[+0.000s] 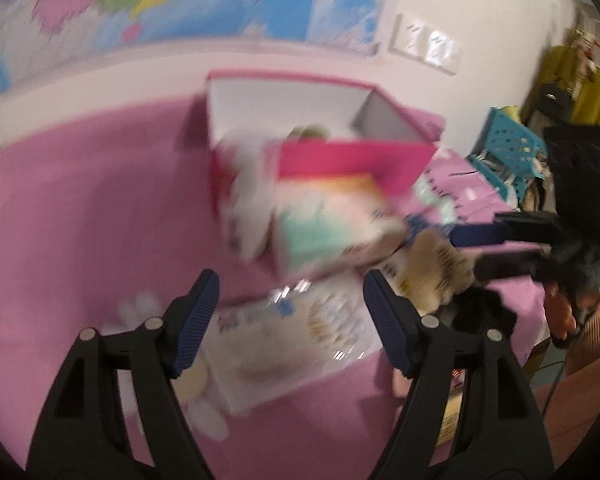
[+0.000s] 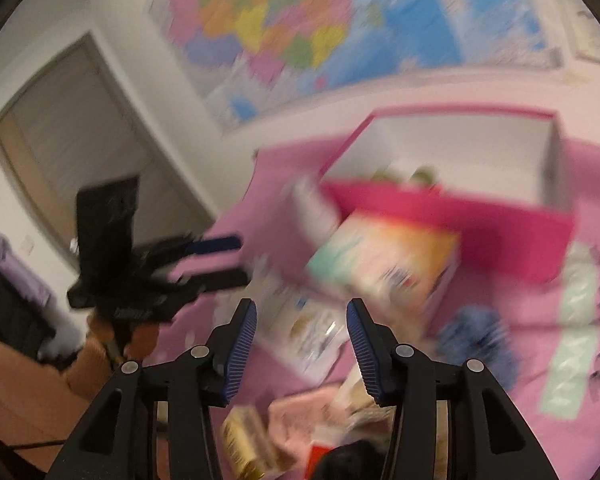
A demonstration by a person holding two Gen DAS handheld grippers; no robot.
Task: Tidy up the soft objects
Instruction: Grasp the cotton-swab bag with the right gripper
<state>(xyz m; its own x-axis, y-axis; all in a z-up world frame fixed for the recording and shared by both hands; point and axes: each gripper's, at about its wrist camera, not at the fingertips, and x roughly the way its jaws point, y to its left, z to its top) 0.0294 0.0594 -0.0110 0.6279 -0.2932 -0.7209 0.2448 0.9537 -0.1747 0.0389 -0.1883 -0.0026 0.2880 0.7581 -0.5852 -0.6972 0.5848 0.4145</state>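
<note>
An open pink box (image 1: 352, 160) stands on the pink cloth (image 1: 80, 220), white inside; something greenish (image 1: 308, 133) lies low in it, too blurred to name. Against its front wall leans a pastel packet (image 1: 324, 224), mint, yellow and white, tilted on one corner. A flat clear-wrapped pack (image 1: 300, 336) lies just in front of that, and a pale stuffed toy (image 1: 196, 392) lies beside it, under my left gripper (image 1: 290, 320). That gripper's jaws stand wide with nothing between them. My right gripper (image 2: 302, 344) is partly open and empty as well, hanging over the packs. A blue fuzzy thing (image 2: 476, 340) rests on the cloth near the box's front corner.
</note>
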